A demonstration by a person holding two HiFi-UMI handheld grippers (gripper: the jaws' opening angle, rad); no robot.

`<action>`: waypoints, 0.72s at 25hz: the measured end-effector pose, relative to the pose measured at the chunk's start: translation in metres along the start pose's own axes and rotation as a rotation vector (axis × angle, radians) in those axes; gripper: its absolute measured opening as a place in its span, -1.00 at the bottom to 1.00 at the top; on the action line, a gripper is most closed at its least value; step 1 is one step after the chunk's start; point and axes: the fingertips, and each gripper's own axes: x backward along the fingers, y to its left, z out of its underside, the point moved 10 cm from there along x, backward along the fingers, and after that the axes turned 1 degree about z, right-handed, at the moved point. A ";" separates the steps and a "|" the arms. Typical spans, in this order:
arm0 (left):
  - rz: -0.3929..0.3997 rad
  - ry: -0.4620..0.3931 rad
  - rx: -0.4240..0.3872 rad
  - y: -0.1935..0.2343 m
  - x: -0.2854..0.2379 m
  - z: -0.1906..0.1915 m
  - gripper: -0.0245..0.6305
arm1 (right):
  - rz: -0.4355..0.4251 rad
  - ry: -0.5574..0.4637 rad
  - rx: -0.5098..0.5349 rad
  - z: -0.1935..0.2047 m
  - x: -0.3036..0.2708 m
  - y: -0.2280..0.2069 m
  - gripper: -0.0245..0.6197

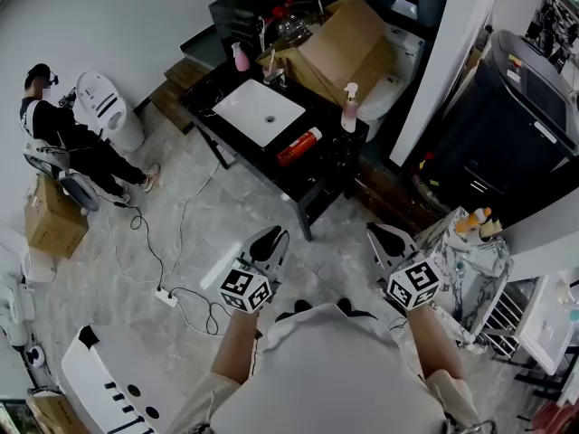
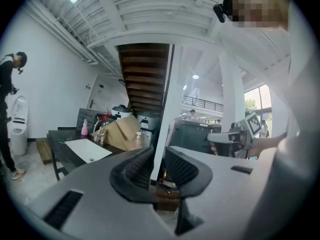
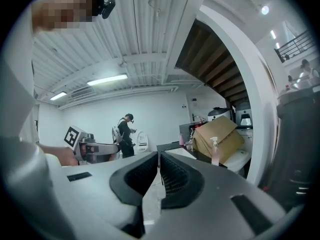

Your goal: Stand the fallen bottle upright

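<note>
Head view: red bottle (image 1: 298, 146) lies on its side on the black table (image 1: 327, 163), near the white basin (image 1: 258, 111); left gripper (image 1: 270, 240) and right gripper (image 1: 387, 236) are well apart from it. Left gripper view: jaws slightly parted, nothing between. Right gripper view: jaws closed together, empty

The red, white-capped bottle (image 1: 298, 147) lies on its side on the black table (image 1: 336, 145), beside the basin (image 1: 258, 111).
</note>
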 end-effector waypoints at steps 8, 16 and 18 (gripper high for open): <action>0.029 -0.002 0.000 0.006 -0.002 0.002 -0.52 | 0.058 0.031 -0.006 0.002 0.002 0.001 -0.80; 0.048 0.029 -0.001 0.022 0.007 0.008 -0.28 | 0.080 0.036 -0.044 0.005 -0.011 0.012 -0.80; 0.050 0.027 0.007 0.027 0.010 0.010 -0.22 | 0.078 0.036 -0.050 0.006 -0.016 0.015 -0.80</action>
